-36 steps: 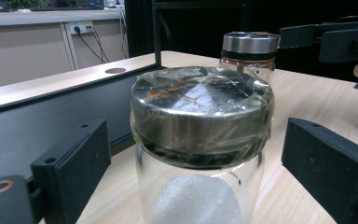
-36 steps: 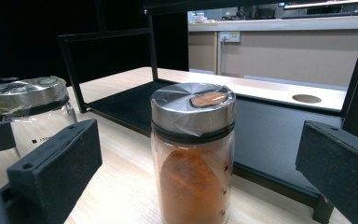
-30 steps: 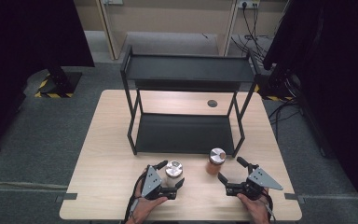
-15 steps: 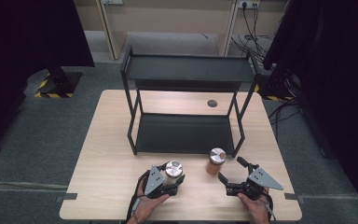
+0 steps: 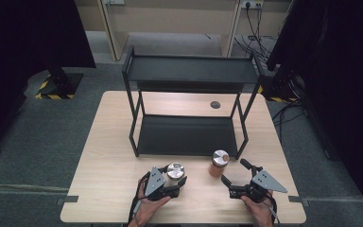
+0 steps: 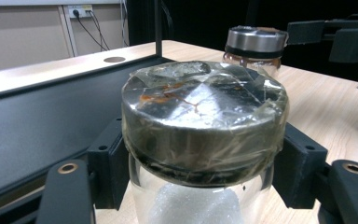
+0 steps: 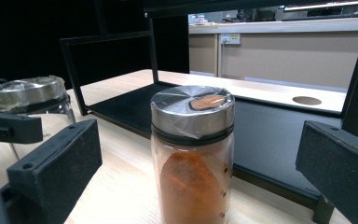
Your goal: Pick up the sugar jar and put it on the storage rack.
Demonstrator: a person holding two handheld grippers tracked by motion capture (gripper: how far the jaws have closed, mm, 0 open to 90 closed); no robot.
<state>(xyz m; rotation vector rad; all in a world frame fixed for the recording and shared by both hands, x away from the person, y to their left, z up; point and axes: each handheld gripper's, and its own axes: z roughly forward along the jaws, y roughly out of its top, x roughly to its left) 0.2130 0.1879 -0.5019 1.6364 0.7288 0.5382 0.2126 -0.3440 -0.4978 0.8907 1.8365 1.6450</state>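
Bare light-wood table (image 5: 108, 189) open along front and left edges. Ahead, blocked by black two-tier metal shelf rack (image 5: 189, 135); orange spice jar (image 5: 219, 163) near its front right post.

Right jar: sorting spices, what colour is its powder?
Orange-brown powder, clearest in the right gripper view.

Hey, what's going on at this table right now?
A person works a pair of tongs in each hand. The left tongs have just closed on a clear jar with white contents. The right tongs are open, with the orange spice jar standing between them, ungripped, before a black shelf.
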